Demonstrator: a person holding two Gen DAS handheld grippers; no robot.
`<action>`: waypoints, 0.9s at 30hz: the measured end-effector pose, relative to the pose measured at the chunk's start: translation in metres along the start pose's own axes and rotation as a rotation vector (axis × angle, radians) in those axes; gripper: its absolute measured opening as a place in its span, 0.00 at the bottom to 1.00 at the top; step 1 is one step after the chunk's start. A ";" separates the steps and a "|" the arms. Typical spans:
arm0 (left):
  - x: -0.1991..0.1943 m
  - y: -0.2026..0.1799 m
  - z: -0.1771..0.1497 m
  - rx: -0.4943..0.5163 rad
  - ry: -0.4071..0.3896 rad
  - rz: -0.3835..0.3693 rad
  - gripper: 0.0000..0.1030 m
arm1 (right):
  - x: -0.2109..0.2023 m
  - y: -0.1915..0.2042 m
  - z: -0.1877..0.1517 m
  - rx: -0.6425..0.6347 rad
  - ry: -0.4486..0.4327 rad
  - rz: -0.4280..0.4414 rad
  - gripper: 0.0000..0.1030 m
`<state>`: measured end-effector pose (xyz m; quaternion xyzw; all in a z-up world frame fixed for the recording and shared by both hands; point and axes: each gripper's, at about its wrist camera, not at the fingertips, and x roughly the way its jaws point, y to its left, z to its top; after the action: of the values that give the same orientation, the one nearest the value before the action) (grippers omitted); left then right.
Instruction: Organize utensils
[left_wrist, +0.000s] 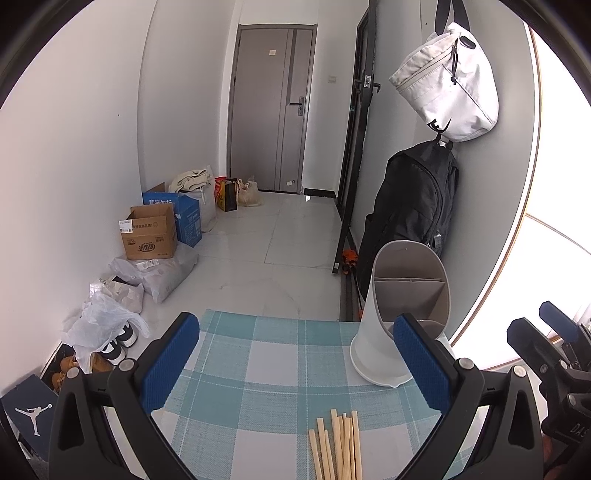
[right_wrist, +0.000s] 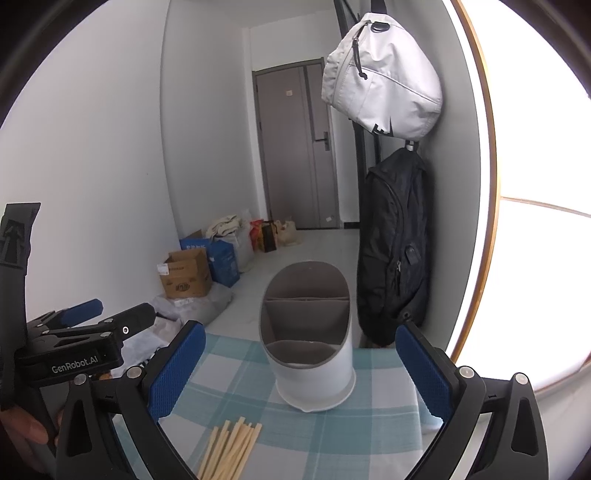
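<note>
A bundle of several wooden chopsticks (left_wrist: 337, 445) lies on the blue-and-white checked tablecloth (left_wrist: 258, 354), near its front edge; it also shows in the right wrist view (right_wrist: 231, 450). A white utensil holder (right_wrist: 308, 336) with grey divided compartments stands upright behind them, also at the right in the left wrist view (left_wrist: 400, 310). My left gripper (left_wrist: 295, 363) is open and empty above the cloth, left of the holder. My right gripper (right_wrist: 301, 373) is open and empty, with the holder between its fingers further off.
The cloth-covered table ends at a tiled floor (left_wrist: 280, 236). Cardboard boxes (left_wrist: 149, 232), bags and shoes lie along the left wall. A black backpack (right_wrist: 397, 254) and a white bag (right_wrist: 380, 74) hang on the right wall beside a bright window.
</note>
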<state>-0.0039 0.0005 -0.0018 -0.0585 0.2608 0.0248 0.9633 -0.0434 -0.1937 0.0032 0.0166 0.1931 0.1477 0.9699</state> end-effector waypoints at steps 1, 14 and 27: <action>0.000 0.000 0.000 0.003 -0.003 0.004 0.99 | 0.000 0.000 0.000 0.000 0.000 0.001 1.00; -0.001 -0.001 -0.001 0.002 -0.005 0.004 0.99 | 0.000 0.001 -0.002 -0.002 -0.005 0.000 1.00; 0.000 -0.002 -0.002 0.006 0.005 -0.002 0.99 | -0.001 0.001 -0.002 -0.004 -0.001 0.004 1.00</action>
<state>-0.0048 -0.0012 -0.0032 -0.0561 0.2632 0.0227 0.9628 -0.0453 -0.1926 0.0015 0.0150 0.1924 0.1502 0.9696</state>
